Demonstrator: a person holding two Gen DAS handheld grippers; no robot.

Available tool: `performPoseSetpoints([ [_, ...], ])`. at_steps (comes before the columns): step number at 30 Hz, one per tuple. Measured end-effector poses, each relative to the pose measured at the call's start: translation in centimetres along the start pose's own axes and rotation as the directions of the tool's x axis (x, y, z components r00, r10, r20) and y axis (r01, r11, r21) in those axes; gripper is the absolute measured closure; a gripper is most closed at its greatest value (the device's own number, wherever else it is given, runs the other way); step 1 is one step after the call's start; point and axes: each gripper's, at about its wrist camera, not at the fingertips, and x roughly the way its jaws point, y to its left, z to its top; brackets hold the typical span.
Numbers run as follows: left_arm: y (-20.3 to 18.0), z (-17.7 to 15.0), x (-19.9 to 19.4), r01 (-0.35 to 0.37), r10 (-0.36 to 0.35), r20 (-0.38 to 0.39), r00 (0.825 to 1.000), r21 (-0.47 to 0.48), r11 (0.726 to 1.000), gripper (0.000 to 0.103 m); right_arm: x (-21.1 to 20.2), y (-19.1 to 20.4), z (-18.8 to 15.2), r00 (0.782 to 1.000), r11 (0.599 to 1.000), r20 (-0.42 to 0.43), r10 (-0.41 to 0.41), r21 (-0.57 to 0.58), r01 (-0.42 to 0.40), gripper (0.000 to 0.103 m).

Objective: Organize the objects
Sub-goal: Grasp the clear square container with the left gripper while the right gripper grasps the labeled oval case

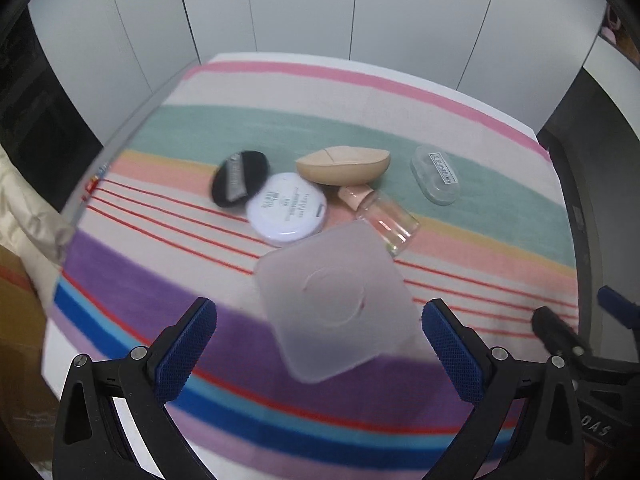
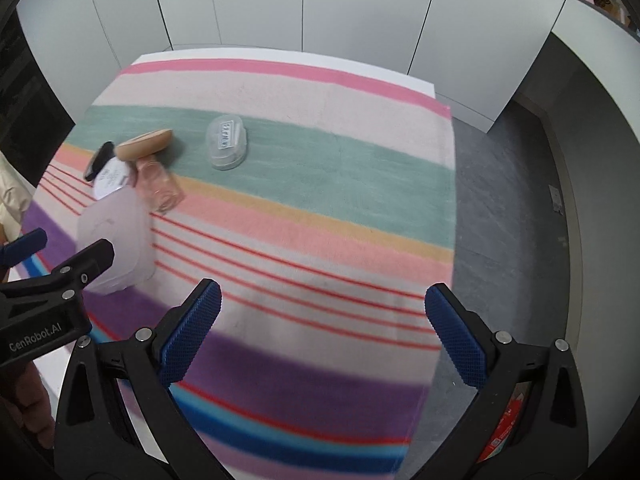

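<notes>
Left wrist view: both hand-held grippers, left (image 1: 320, 332) and right (image 2: 322, 320), gape wide, holding nothing. One frosted box (image 1: 334, 304) lies on the striped cloth (image 1: 160, 284) covering the counter, between the left fingers. At its 12 o'clock cluster one white compact (image 1: 287, 209), black puff (image 1: 239, 178), beige sponge (image 1: 343, 165), glass bottle (image 1: 386, 220); one clear case (image 1: 436, 179) at 1 o'clock.

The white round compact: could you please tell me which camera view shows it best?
The left wrist view: the white round compact lies near centre, lid and print facing the camera. In the right wrist view it is small, far left, partly hidden.
</notes>
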Motion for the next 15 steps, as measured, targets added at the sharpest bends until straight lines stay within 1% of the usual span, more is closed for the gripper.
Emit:
performPoseSetpoints([
  [4,-0.6,0.5,1.5,-0.015,0.015,-0.009,1.0,-0.009,1.0,0.0,1.6,0.2,0.7,1.0,1.0,-0.007,-0.003,-0.014,0.003,0.0],
  [8,0.2,0.6,2.9,-0.042,0.04,-0.047,0.998,-0.057,0.997,0.001,3.3,1.0,1.8,1.0,0.999,-0.011,0.019,-0.027,-0.019,0.0],
  [10,0.8,0.5,3.2,-0.055,0.052,-0.05,0.997,-0.072,0.996,0.006,3.9,1.5,2.4,1.0,0.999,-0.007,0.027,-0.035,-0.027,0.0],
  [12,1.1,0.4,3.5,-0.046,0.043,-0.053,0.998,-0.075,0.996,0.015,4.6,2.2,3.2,0.999,0.998,0.002,0.041,-0.037,-0.041,0.0],
  [13,1.2,0.4,3.5,-0.048,0.044,-0.049,0.998,-0.077,0.996,0.016,4.9,2.5,3.6,0.999,0.998,0.006,0.045,-0.036,-0.045,0.003],
  [15,1.4,0.4,3.4,-0.038,0.036,-0.041,0.999,-0.069,0.997,0.017,5.7,3.3,4.6,0.998,0.998,0.016,0.058,-0.033,-0.058,0.004],
])
